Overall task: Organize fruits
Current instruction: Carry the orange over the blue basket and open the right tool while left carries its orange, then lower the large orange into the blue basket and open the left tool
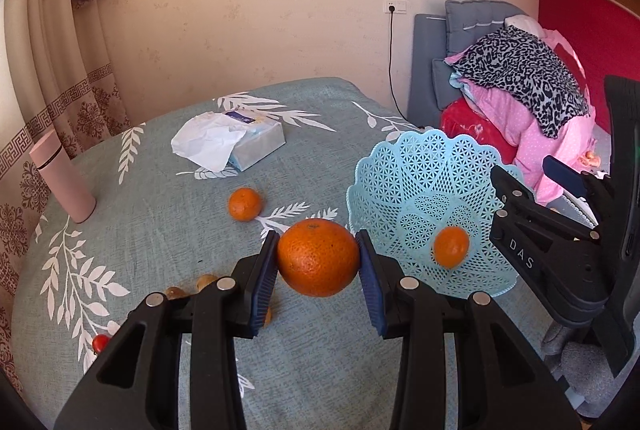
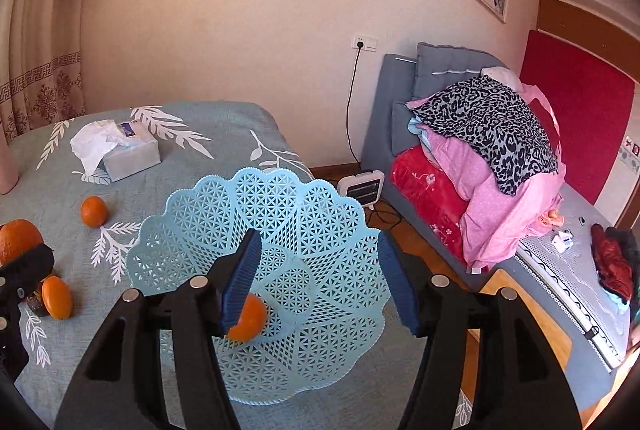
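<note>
My left gripper (image 1: 319, 262) is shut on a large orange (image 1: 318, 256) and holds it above the table, left of the light blue lattice basket (image 1: 404, 189). One small orange (image 1: 451, 246) lies inside the basket. Another small orange (image 1: 245, 204) lies on the cloth behind. My right gripper (image 2: 320, 282) is open and empty above the basket (image 2: 312, 230), with the basket's orange (image 2: 250, 318) beside its left finger. The large orange (image 2: 18, 238) and two small oranges (image 2: 94, 211) (image 2: 57, 297) show at the left in the right wrist view.
A tissue box (image 1: 244, 141) and a pink bottle (image 1: 64, 181) stand on the blue leaf-patterned tablecloth (image 1: 160, 230). Small brown fruits (image 1: 206, 282) and a red one (image 1: 100, 342) lie near my left gripper. A sofa with piled bedding (image 2: 480, 157) and a heater (image 2: 362, 187) are to the right.
</note>
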`<state>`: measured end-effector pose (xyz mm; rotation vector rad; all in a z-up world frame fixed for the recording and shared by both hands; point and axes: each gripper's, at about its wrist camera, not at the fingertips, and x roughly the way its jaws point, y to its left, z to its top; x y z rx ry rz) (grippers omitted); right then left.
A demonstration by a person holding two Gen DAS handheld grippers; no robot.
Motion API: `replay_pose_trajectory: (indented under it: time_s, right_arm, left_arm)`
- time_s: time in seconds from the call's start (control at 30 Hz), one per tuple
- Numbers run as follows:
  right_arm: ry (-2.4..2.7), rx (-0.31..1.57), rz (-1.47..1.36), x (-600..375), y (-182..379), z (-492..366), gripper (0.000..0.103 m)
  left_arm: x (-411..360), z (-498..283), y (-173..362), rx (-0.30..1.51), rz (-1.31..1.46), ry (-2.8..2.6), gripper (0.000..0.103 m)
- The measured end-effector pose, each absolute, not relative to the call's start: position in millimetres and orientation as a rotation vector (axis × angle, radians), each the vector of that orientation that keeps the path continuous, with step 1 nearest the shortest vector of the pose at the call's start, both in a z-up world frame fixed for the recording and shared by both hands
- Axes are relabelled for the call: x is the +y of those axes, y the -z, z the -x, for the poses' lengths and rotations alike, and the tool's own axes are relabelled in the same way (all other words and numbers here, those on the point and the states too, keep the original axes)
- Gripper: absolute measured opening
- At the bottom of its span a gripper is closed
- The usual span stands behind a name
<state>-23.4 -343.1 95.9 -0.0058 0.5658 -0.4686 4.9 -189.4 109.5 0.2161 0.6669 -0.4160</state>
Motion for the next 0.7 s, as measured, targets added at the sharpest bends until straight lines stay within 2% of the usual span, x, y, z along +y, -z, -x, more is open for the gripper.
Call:
replay_pose_trajectory:
  time_s: [0.53, 0.57, 0.6, 0.63, 0.7]
  right_arm:
    - [0.551, 0.518, -0.018, -355, -106, 35, 0.063]
    - [0.553, 0.514, -0.020, -355, -108, 35, 0.063]
    - [0.555, 0.510, -0.023, -356, -109, 37, 0.063]
    - [0.557, 0.506, -0.026, -357, -110, 38, 0.063]
    - [0.558, 0.496, -0.035, -358, -113, 41, 0.063]
  left_arm:
    - [-243, -48, -92, 0.734, -0.222, 0.504, 0.040]
    - [-245, -49, -93, 0.733, -0.222, 0.510, 0.042]
    - [-246, -48, -93, 0.728, -0.223, 0.511, 0.054]
    - [-246, -48, -94, 0.719, -0.220, 0.511, 0.071]
    - [-244, -47, -96, 0.694, -0.210, 0.507, 0.077]
